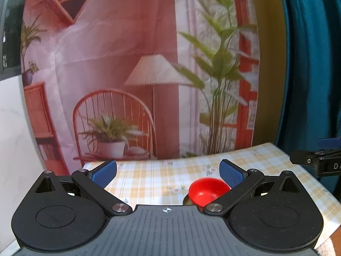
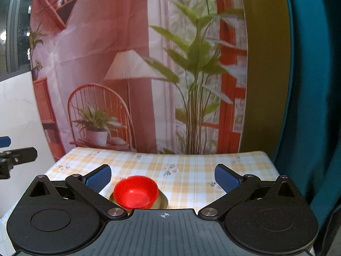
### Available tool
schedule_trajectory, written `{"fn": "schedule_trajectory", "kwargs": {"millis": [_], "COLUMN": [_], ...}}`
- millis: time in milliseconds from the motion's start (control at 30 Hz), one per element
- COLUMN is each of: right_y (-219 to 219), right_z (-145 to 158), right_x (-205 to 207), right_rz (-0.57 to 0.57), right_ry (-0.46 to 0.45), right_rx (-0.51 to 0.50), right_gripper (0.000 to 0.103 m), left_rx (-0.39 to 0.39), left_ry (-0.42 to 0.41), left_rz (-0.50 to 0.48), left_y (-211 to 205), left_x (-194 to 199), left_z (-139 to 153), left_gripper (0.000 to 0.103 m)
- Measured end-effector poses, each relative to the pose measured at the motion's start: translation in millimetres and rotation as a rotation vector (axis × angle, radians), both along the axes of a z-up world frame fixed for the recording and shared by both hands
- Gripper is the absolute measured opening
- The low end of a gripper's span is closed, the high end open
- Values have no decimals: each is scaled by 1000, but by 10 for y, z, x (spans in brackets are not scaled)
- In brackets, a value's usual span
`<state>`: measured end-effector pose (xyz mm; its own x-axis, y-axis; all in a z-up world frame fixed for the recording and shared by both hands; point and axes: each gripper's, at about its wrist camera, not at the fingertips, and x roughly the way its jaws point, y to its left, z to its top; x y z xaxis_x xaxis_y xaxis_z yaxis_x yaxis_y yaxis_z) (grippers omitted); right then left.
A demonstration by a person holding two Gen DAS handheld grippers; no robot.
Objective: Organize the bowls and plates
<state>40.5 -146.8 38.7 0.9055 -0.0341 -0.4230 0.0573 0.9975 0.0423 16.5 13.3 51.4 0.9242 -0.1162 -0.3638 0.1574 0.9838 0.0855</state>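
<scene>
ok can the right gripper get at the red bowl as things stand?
Probably yes. The right gripper is open and empty, and the red bowl sits on a plate just ahead, left of centre, with only bare tablecloth around it.

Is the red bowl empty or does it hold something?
Empty. The right wrist view looks into the red bowl and shows only bare red inside. It sits on a metal plate.
</scene>
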Motion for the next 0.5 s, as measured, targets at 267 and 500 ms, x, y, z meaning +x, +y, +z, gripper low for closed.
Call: {"fn": "schedule_trajectory", "kwargs": {"millis": [267,500], "right_y": [-6,46], "right_z": [153,173], "right_x": [-109,-117], "right_rz": [1,10], "right_ry": [-33,-34], "right_rx": [6,-5], "right_gripper": [103,103], "left_rx": [-46,-30], "left_ry": [-9,-11], "left_rz": [27,53], "left_y": [107,105], "left_x": [-99,-107], "left_z": [148,154], "left_gripper": [103,103]}}
